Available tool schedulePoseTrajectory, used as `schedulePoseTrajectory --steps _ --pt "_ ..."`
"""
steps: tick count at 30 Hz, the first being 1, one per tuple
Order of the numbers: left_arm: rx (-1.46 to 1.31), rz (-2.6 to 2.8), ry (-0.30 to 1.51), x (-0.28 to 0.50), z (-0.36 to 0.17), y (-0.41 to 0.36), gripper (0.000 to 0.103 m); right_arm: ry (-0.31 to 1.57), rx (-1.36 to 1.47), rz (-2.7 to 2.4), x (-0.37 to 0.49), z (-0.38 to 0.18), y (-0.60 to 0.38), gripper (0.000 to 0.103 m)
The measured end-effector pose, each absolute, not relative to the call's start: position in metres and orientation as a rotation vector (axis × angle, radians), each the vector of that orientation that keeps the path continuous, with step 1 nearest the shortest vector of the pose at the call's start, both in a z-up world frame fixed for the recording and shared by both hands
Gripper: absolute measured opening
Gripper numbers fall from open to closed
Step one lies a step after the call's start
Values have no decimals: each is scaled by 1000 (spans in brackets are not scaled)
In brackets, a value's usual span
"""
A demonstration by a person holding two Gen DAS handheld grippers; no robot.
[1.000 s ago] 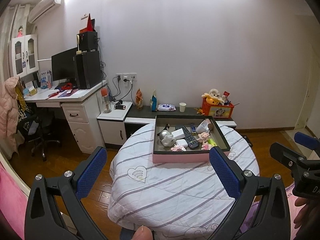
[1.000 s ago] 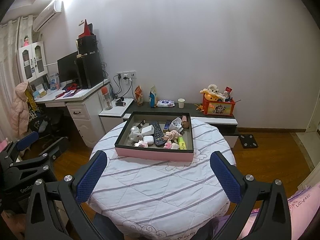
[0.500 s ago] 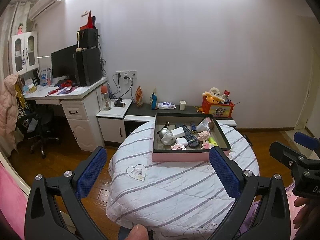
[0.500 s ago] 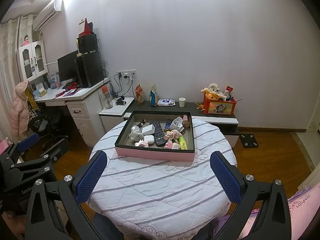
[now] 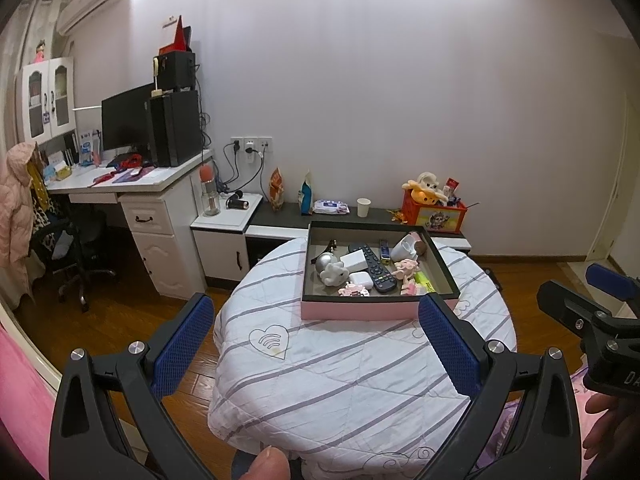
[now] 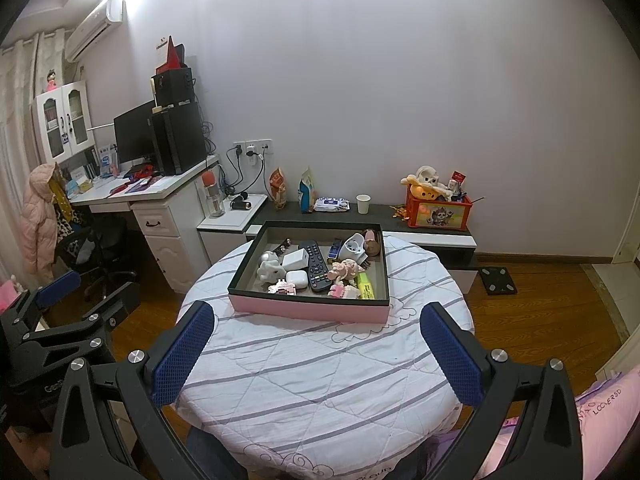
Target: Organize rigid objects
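Observation:
A pink-sided tray (image 5: pixel 360 312) (image 6: pixel 308 312) with a dark rim sits at the far side of a round table (image 5: pixel 340 380) (image 6: pixel 320 380) under a striped white cloth. In it lie several small objects: a black remote (image 5: pixel 374 268) (image 6: pixel 316 266), a white charger box (image 5: pixel 354 259), a white earbud case (image 6: pixel 296 279), a silver ball (image 5: pixel 325 263), a white mug (image 6: pixel 352 247), pink figurines (image 6: pixel 344 270) and a yellow highlighter (image 6: pixel 365 285). My left gripper (image 5: pixel 316 336) and right gripper (image 6: pixel 316 344) hang open and empty on the near side of the table, well short of the tray.
A white desk (image 5: pixel 132 184) with a monitor and computer tower stands at left, an office chair (image 5: pixel 76 248) under it. A low dark cabinet (image 6: pixel 340 216) along the wall carries snack bags, a paper cup and an orange toy box (image 6: pixel 438 212). Wooden floor surrounds the table.
Both views have shifted only slightly; the tray sits a touch lower in the left wrist view. Both grippers stay open and nothing in the tray has moved.

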State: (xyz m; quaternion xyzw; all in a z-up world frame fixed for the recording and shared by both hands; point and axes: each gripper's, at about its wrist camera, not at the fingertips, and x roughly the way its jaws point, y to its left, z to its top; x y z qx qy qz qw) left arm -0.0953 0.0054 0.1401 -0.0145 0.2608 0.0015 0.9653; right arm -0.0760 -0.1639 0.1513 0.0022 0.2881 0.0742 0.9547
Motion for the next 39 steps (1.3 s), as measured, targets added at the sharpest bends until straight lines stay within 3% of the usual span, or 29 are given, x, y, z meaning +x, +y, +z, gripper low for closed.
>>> schedulePoseTrajectory --steps 39 --pt "-65 -9 566 -79 134 6 103 606 7 155 -67 142 -163 103"
